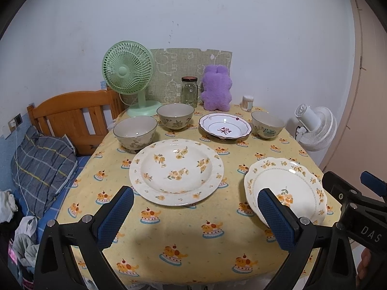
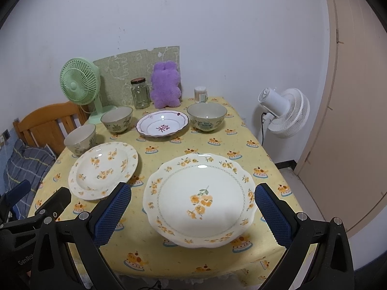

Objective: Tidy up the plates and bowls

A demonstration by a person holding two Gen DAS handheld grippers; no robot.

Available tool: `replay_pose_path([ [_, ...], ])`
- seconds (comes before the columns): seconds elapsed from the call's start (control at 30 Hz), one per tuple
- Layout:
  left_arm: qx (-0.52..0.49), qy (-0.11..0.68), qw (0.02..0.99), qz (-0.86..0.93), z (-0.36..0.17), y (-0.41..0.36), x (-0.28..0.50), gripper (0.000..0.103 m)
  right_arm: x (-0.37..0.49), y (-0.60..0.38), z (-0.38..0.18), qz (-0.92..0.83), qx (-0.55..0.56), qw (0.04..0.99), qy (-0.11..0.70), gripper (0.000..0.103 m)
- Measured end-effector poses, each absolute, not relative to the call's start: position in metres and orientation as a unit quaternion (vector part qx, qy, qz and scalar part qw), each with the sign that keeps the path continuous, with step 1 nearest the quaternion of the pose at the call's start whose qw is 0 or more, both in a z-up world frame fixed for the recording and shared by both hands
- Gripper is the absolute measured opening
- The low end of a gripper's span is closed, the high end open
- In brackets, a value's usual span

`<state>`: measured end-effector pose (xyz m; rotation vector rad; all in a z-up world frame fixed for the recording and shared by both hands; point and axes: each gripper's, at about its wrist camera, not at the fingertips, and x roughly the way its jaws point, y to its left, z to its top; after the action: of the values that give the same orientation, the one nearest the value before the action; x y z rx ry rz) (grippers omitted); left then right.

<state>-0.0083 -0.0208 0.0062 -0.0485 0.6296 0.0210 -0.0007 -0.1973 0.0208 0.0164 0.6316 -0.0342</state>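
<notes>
**Both grippers spread wide above the set table**

The left gripper [image 1: 196, 215] hovers over the near edge of the yellow tablecloth [image 1: 193, 241], blue pads far apart, gripping nothing. The right gripper [image 2: 193, 213] is likewise spread, its fingers flanking the scalloped plate [image 2: 200, 200] without touching it. Left of that plate lies the deep flowered plate [image 1: 176, 171]. Farther back stand three bowls: one at the left edge [image 1: 135, 132], one behind it [image 1: 175, 116], one at the right [image 1: 267, 124], with the purple-trimmed dish [image 1: 225, 127] between. By the wall stand a green fan [image 1: 128, 71], jar [image 1: 189, 90] and purple plush [image 1: 217, 88].
</notes>
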Motion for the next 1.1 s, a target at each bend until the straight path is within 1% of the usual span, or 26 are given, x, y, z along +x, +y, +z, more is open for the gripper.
replay_pose_path([
  [0.47,-0.014,0.316,0.948,-0.033,0.011,0.008,0.021,0.102,0.019,-0.167,0.031,-0.065,0.022,0.944,0.321,0.103],
  [0.83,0.002,0.339,0.939,-0.057,-0.001,-0.017,0.052,0.100,0.045,-0.187,0.021,-0.092,0.027,0.934,0.345,0.103],
  [1.0,0.000,0.351,0.935,-0.058,-0.010,-0.043,0.070,0.095,0.065,-0.212,0.013,-0.081,0.025,0.932,0.353,0.103],
  [1.1,-0.001,0.362,0.931,-0.049,-0.015,-0.063,0.082,0.094,0.082,-0.230,0.007,-0.070,0.022,0.929,0.363,0.102],
])
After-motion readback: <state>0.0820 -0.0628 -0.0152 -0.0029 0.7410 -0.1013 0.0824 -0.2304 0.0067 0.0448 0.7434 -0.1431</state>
